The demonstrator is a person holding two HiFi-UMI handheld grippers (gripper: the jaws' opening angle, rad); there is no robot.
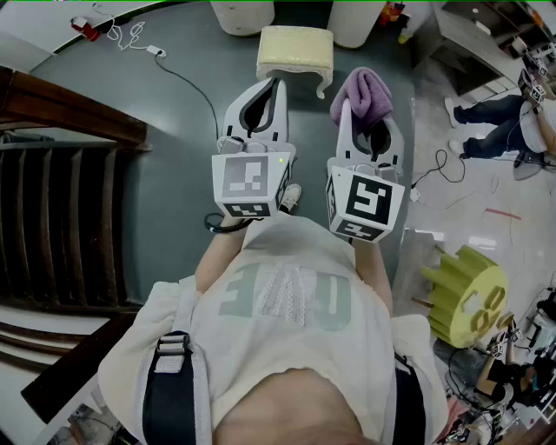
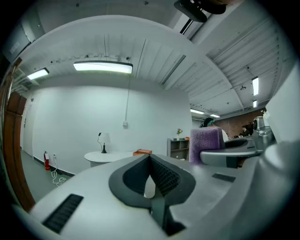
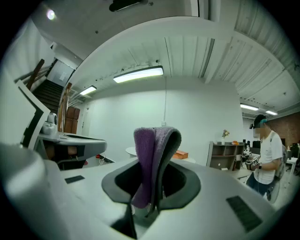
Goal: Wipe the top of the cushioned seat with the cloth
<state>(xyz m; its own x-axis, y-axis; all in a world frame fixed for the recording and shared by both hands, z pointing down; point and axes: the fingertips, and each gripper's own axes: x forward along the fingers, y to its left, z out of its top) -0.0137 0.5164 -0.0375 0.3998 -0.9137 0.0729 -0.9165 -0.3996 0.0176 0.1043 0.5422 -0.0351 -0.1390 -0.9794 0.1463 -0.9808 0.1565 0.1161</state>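
The cushioned seat (image 1: 295, 48), a cream padded stool, stands on the grey floor ahead of both grippers in the head view. My right gripper (image 1: 347, 109) is shut on a folded purple cloth (image 1: 363, 94), held in the air just right of the stool. In the right gripper view the cloth (image 3: 151, 159) sticks up between the jaws of the right gripper (image 3: 157, 157). My left gripper (image 1: 276, 84) hovers beside it, short of the stool, shut with nothing in it. The left gripper view shows the left gripper (image 2: 150, 159) with its pads meeting, and the cloth (image 2: 206, 143) off to the right.
A dark wooden staircase (image 1: 61, 174) fills the left side. A cable (image 1: 187, 87) runs across the floor near the stool. White round bases (image 1: 243, 13) stand behind it. A yellow-green object (image 1: 465, 295) sits at the right, and another person (image 1: 504, 122) stands at far right.
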